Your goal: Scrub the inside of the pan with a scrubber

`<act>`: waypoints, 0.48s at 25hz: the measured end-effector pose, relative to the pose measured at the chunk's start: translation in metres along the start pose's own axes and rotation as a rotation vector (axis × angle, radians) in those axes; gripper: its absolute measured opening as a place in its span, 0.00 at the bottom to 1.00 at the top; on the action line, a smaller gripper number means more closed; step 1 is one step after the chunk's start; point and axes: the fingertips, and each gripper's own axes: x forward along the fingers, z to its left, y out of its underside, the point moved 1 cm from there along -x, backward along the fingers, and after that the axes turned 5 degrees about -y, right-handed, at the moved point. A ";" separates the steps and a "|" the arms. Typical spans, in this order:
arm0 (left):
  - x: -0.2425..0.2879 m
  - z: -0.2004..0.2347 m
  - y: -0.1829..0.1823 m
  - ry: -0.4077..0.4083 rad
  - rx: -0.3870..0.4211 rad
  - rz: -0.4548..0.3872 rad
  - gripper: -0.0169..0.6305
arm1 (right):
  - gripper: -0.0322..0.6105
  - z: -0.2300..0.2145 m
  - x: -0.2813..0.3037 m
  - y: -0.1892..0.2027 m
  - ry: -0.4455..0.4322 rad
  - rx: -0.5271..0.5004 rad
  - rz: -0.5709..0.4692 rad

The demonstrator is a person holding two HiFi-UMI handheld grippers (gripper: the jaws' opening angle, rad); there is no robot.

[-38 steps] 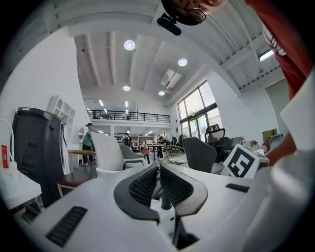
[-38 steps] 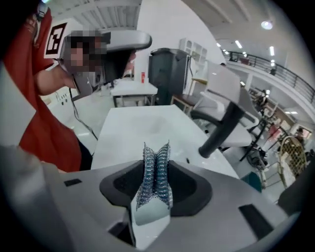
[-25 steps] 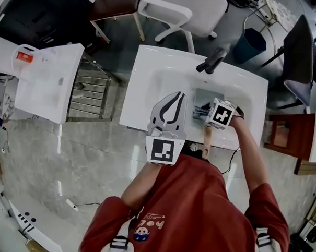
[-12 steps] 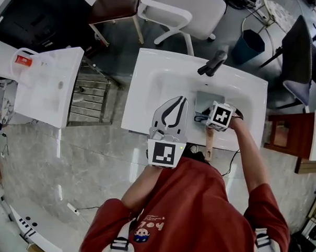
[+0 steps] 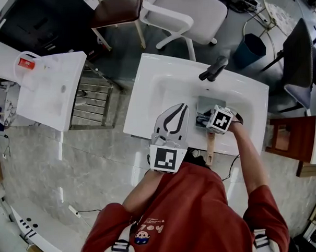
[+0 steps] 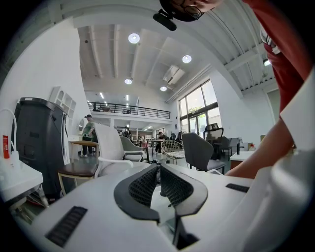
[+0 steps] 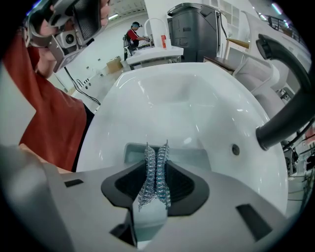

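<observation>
The right claw (image 7: 156,165) is clamped on a metal mesh scrubber (image 7: 158,189), a silvery, chain-like wad pinched flat between the two dark pads and sticking out past their tips. Just under it lies the pan (image 7: 197,156), grey and square-cornered, sitting in the white sink (image 7: 172,98). The scrubber hangs over the pan's inside near its middle; whether it actually presses on the pan's floor I cannot tell from this angle, though it looks very close. A black faucet (image 7: 288,113) curves in from the right side of the right gripper view, with a small round hole (image 7: 235,149) in the basin wall below it.

From the head view the right claw (image 5: 205,117) points down into the pan (image 5: 205,103), the marker cube riding on top of it. The pan's wooden handle (image 5: 210,146) reaches back over the sink's near rim (image 5: 142,126) toward the person in a red shirt (image 5: 193,210).

The left claw (image 5: 182,107) is held just beside the pan, to its left, above the near part of the basin and clear of the pan. Its jaws are together with nothing between them; the left gripper view shows the left claw (image 6: 158,170) aimed out at the room, toward a white chair (image 6: 110,147) and a dark grey one (image 6: 197,150).
</observation>
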 end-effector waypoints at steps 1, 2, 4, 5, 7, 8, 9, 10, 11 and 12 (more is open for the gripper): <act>0.000 0.000 0.001 0.000 -0.003 0.004 0.08 | 0.27 -0.002 0.003 0.000 0.009 0.000 -0.001; 0.000 0.000 0.002 0.001 -0.005 0.006 0.08 | 0.27 -0.005 0.006 0.001 0.025 -0.006 0.000; 0.002 0.000 0.003 0.010 -0.004 0.001 0.08 | 0.27 -0.016 0.012 0.003 0.088 -0.040 0.006; 0.003 -0.002 0.004 0.019 -0.008 0.002 0.08 | 0.27 -0.023 0.015 0.005 0.123 -0.060 0.009; 0.004 -0.006 0.006 0.029 -0.014 0.012 0.08 | 0.26 -0.033 0.020 0.007 0.173 -0.083 0.010; 0.004 -0.006 0.007 0.028 -0.011 0.016 0.08 | 0.26 -0.038 0.022 0.007 0.187 -0.085 0.009; 0.004 -0.006 0.008 0.026 -0.010 0.019 0.08 | 0.26 -0.042 0.024 0.007 0.197 -0.085 0.006; 0.004 -0.006 0.009 0.021 -0.015 0.026 0.08 | 0.26 -0.046 0.026 0.008 0.206 -0.085 0.004; 0.004 -0.005 0.009 0.017 -0.019 0.031 0.08 | 0.26 -0.050 0.028 0.008 0.217 -0.084 0.001; 0.004 -0.005 0.010 0.016 -0.012 0.030 0.08 | 0.26 -0.053 0.030 0.008 0.228 -0.085 -0.001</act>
